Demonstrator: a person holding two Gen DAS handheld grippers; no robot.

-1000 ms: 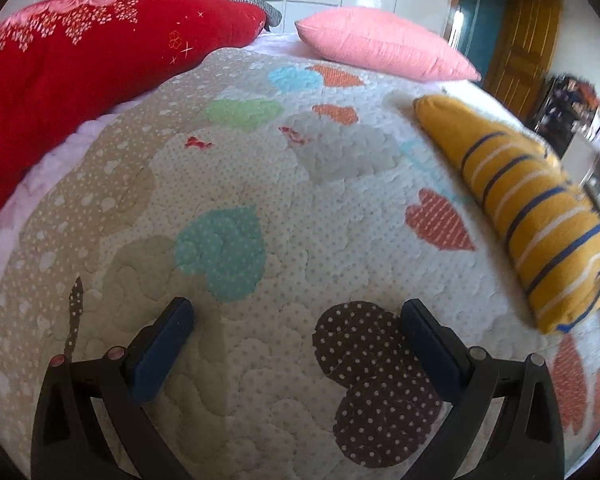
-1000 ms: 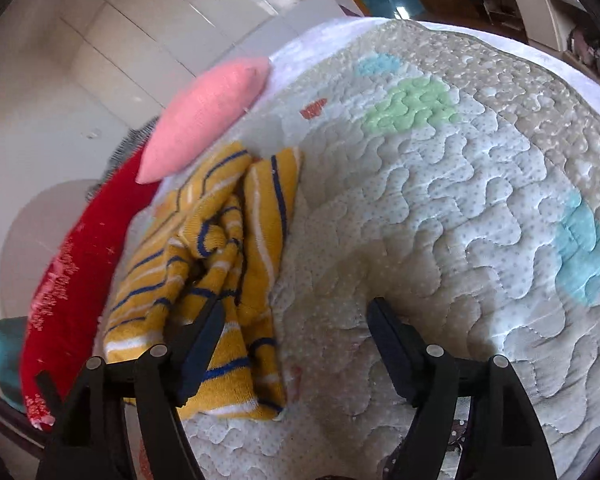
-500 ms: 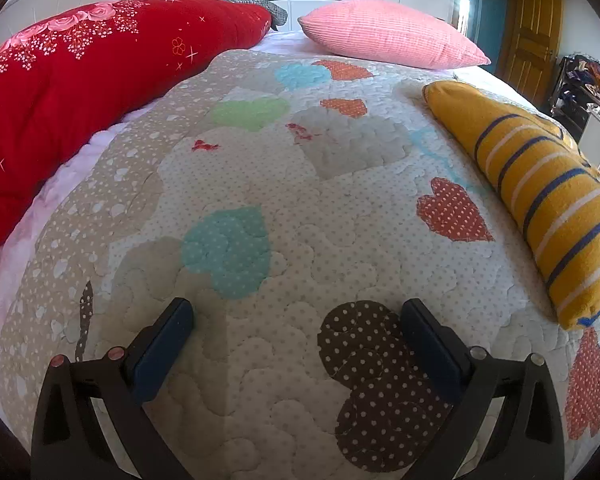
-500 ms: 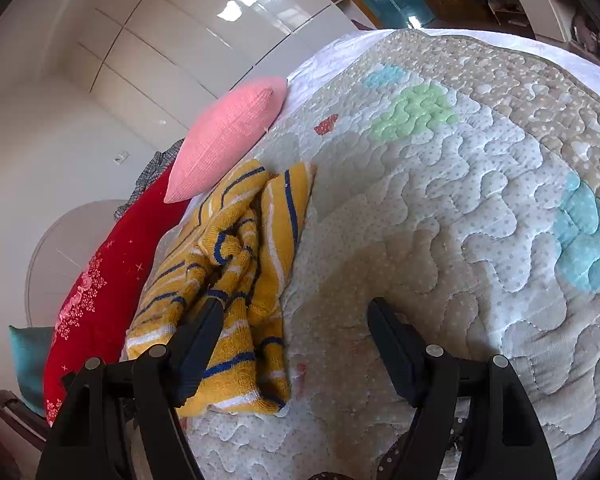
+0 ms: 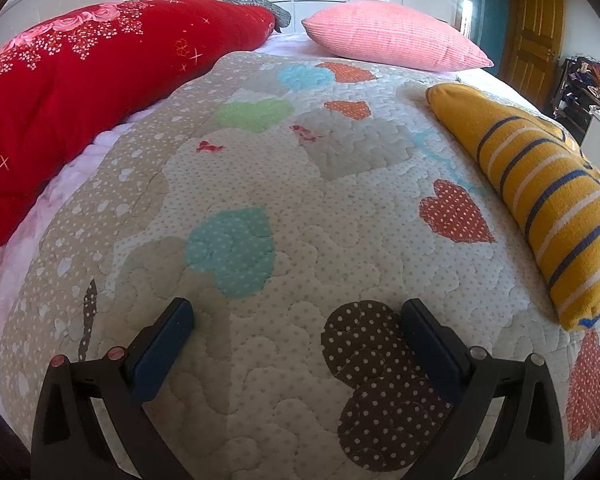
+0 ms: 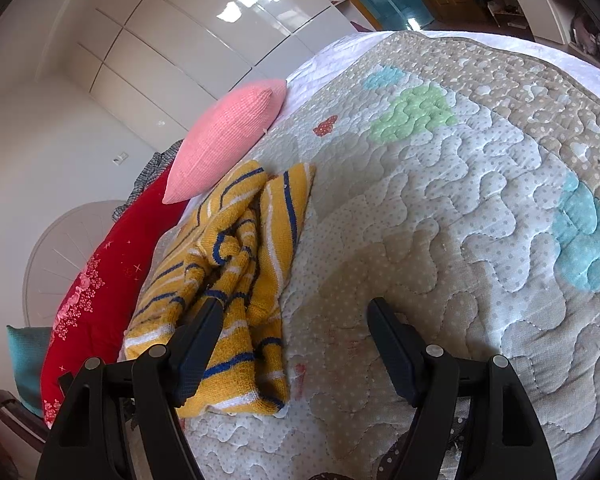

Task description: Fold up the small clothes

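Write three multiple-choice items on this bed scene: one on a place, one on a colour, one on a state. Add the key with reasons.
1. Where does the striped sweater lie on the quilt?
A. under the red blanket
B. near the pink pillow
C. on the floor

2. What colour are the sweater's dark stripes?
A. blue
B. green
C. red

3. How do both tools stand?
A. shut on the sweater
B. shut on the pillow
C. open, holding nothing

Key: 1 B, the sweater's far end reaches almost to the pink pillow. 2 A, blue and white stripes cross the yellow knit. 3 C, the left tool and right tool show spread fingers with nothing between them.
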